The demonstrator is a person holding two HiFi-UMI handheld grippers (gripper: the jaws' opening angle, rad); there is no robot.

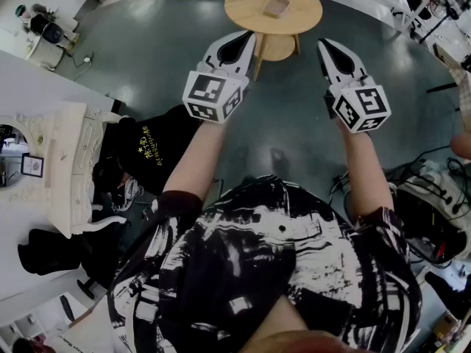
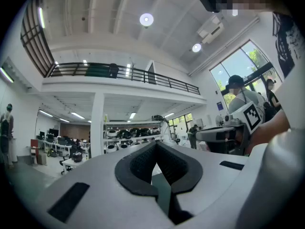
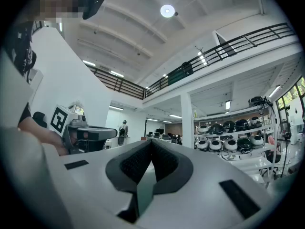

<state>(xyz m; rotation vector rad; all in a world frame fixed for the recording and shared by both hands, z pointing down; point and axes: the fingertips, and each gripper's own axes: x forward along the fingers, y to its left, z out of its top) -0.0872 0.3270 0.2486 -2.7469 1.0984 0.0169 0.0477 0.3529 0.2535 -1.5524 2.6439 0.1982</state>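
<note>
I hold both grippers up in front of my chest, side by side and tilted upward. The left gripper (image 1: pixel 249 37) is shut, its black pads meeting at the tip (image 2: pixel 155 146) with nothing between them. The right gripper (image 1: pixel 322 44) is also shut and holds nothing (image 3: pixel 151 142). Each gripper shows in the other's view: the right one (image 2: pixel 228 132) and the left one (image 3: pixel 81 130). Beyond the tips, on the floor ahead, stands a round wooden table (image 1: pixel 243 9) with a small shallow dish (image 1: pixel 277 6) on it. Neither gripper touches anything.
A white carved cabinet (image 1: pixel 66 160) stands at my left beside a black garment (image 1: pixel 147 149). Cables and gear (image 1: pixel 434 197) lie at my right. Shelves of helmets (image 3: pixel 228 128) and a person in a cap (image 2: pixel 238 97) are farther off in the hall.
</note>
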